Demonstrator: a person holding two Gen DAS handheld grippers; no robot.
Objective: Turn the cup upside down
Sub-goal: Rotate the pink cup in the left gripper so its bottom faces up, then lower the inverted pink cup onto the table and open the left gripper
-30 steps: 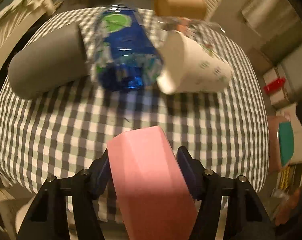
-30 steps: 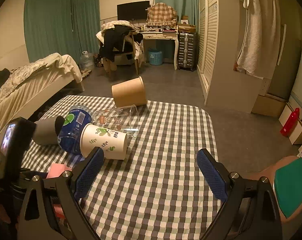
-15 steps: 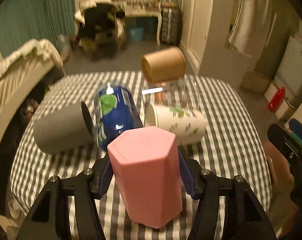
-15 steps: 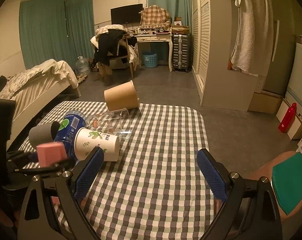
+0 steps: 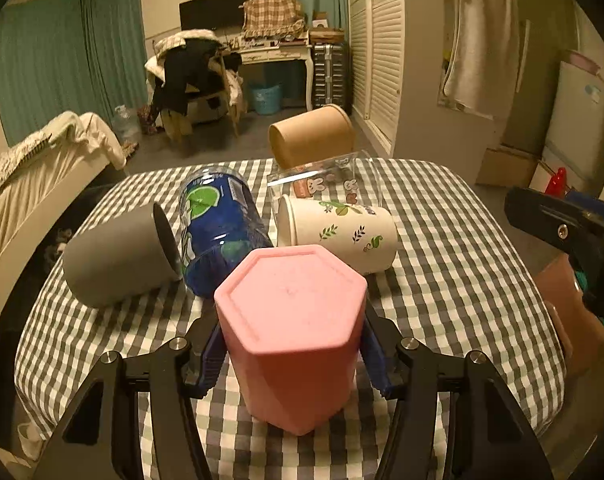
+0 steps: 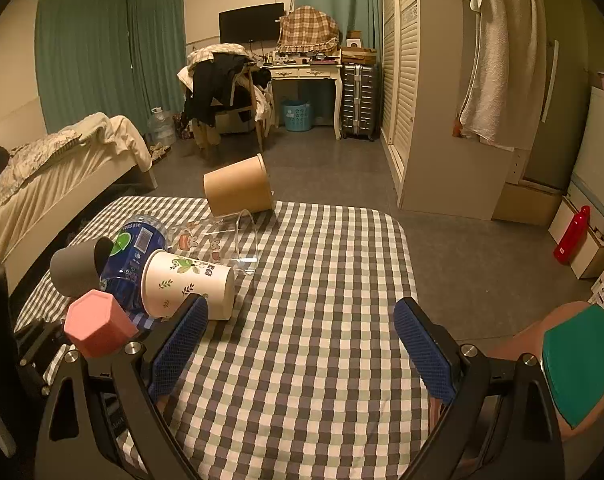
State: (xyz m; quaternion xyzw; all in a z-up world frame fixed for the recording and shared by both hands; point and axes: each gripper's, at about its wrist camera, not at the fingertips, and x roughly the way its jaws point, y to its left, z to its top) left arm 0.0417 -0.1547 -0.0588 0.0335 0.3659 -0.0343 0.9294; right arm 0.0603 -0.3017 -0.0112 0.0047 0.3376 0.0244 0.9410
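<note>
My left gripper [image 5: 291,354] is shut on a pink hexagonal cup [image 5: 291,336]. The cup stands upside down, flat base up, its rim at or just above the checked tablecloth [image 5: 442,248] near the front edge. The pink cup also shows at the left in the right wrist view [image 6: 95,324]. My right gripper [image 6: 299,344] is open and empty above the middle of the table.
Behind the pink cup lie a grey cup [image 5: 117,254], a blue bottle [image 5: 219,232], a white leaf-print paper cup [image 5: 342,234], a clear glass [image 5: 330,182] and a brown paper cup [image 5: 312,134], all on their sides. A pink stool with teal top [image 6: 578,360] stands at right.
My left gripper has turned the pink cup from lying tilted to standing base-up and has lowered it toward the cloth. The right gripper has stayed open and nearly still.
</note>
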